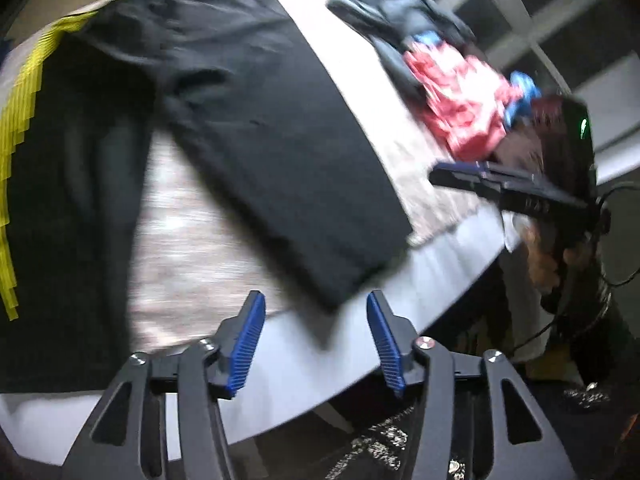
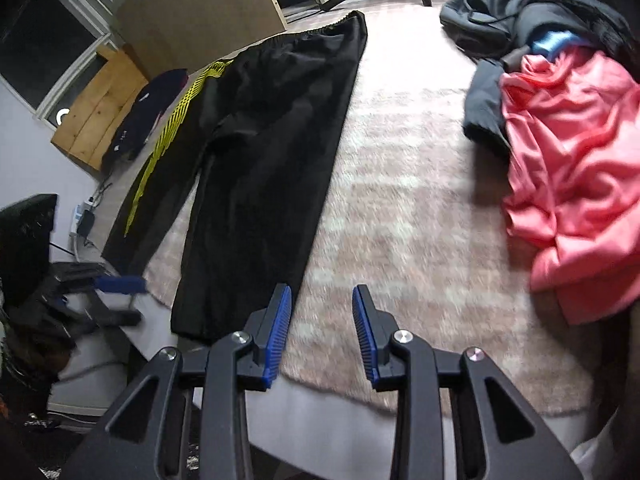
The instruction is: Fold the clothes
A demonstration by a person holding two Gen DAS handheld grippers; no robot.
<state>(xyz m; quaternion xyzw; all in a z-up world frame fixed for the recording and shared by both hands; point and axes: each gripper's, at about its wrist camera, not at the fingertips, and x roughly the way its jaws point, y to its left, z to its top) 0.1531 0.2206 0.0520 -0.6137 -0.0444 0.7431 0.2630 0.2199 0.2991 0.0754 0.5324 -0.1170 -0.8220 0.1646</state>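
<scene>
Black track pants [image 2: 260, 160] with a yellow side stripe [image 2: 160, 152] lie flat and lengthwise on a pinkish blanket [image 2: 420, 220], waistband at the far end. In the left wrist view the pants [image 1: 260, 140] end in a leg hem just ahead of my left gripper [image 1: 315, 300], which is open with nothing between its blue pads. My right gripper [image 2: 323, 292] is open over the blanket, just right of the same leg's hem, and holds nothing. Each gripper shows in the other's view: the right gripper [image 1: 436, 178] over the blanket's near edge, the left gripper [image 2: 134, 300] blurred by the bed's left side.
A pile of clothes sits on the blanket's right side: a pink garment [image 2: 572, 184], a dark grey one [image 2: 516, 12] and something blue [image 2: 552, 42]. The white mattress edge [image 2: 332, 420] runs along the front. Wooden boards [image 2: 100, 112], a window and a power strip [image 2: 84, 216] lie left of the bed.
</scene>
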